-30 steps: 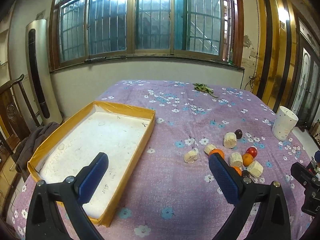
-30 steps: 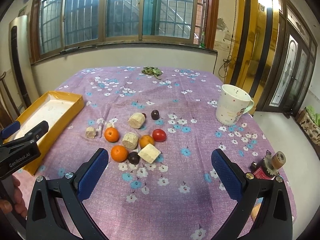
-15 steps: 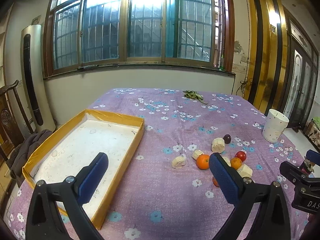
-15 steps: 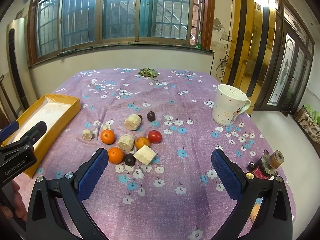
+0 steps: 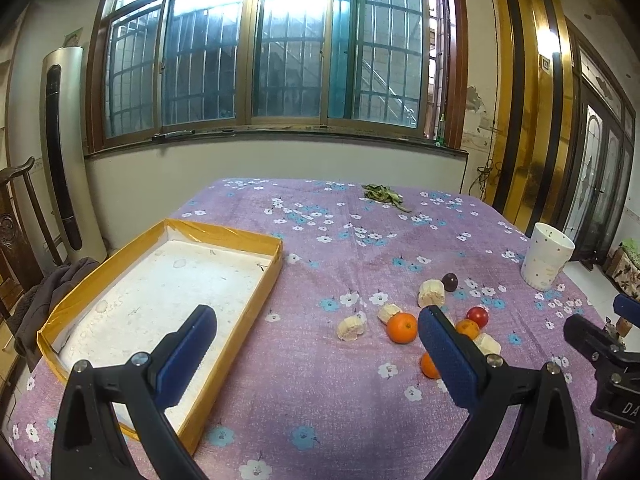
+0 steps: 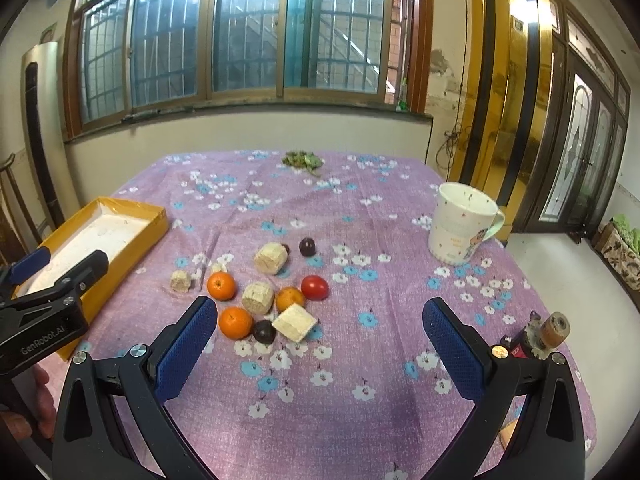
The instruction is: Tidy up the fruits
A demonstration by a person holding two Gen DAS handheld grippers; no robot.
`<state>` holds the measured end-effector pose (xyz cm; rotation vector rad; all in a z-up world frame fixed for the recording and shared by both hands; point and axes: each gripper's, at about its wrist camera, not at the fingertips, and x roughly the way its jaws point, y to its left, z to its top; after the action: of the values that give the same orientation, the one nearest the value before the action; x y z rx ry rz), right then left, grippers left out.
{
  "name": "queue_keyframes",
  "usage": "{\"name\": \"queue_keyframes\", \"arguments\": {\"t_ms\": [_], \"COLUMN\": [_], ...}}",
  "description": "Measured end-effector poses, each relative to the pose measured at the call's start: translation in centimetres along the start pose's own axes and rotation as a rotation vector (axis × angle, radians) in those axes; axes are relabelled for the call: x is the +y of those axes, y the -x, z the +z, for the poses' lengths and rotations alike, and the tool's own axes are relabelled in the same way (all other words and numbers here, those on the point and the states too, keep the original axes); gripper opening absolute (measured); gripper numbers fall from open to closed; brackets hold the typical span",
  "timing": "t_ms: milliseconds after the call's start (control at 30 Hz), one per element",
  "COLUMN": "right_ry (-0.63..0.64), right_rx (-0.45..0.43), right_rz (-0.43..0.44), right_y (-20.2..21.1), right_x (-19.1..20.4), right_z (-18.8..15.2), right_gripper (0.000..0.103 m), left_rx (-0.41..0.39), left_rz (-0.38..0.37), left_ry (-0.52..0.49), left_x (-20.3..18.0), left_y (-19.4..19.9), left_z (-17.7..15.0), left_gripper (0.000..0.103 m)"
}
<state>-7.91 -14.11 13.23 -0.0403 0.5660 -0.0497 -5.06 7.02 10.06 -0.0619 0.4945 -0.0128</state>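
Observation:
A cluster of fruit lies on the purple flowered cloth: three oranges (image 6: 221,285), a red tomato (image 6: 315,287), two dark plums (image 6: 307,246) and several pale cut chunks (image 6: 271,258). The oranges (image 5: 401,327) and tomato (image 5: 477,316) also show in the left wrist view. A yellow-rimmed tray (image 5: 234,235) with a white floor sits at the left; it also shows in the right wrist view (image 6: 154,224). My left gripper (image 5: 316,340) is open and empty above the cloth beside the tray. My right gripper (image 6: 320,334) is open and empty, just short of the fruit.
A white mug (image 6: 464,224) stands at the right of the cloth. A small pile of green leaves (image 6: 302,159) lies at the far edge. A small bottle-like object (image 6: 540,334) sits near the right edge. A chair with dark cloth (image 5: 40,300) stands left of the table.
Both grippers have pulled back and risen a little, so the table and fruit look farther away. Both stay open and empty; the fruit has not moved.

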Motion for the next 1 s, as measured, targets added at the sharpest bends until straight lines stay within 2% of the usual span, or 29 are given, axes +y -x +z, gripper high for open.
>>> {"name": "queue_keyframes", "arguments": {"t_ms": [267, 600, 1000], "right_ry": [-0.036, -0.04, -0.031], "right_rx": [-0.091, -0.09, -0.035], "right_rz": [-0.022, -0.023, -0.02], "right_y": [0.5, 0.0, -1.2], "right_x": [-1.0, -1.2, -1.5], "right_z": [0.2, 0.0, -0.6], "right_gripper": [0.103, 0.103, 0.103], "left_rx": [-0.039, -0.032, 0.015], "left_rz": [0.014, 0.007, 0.007], "left_ry": [0.018, 0.0, -0.014], "left_x": [0.1, -0.5, -1.5], "left_y": [0.1, -0.2, -1.2], "left_z": [-0.3, -0.5, -0.8], "left_gripper": [0.102, 0.102, 0.102]}}
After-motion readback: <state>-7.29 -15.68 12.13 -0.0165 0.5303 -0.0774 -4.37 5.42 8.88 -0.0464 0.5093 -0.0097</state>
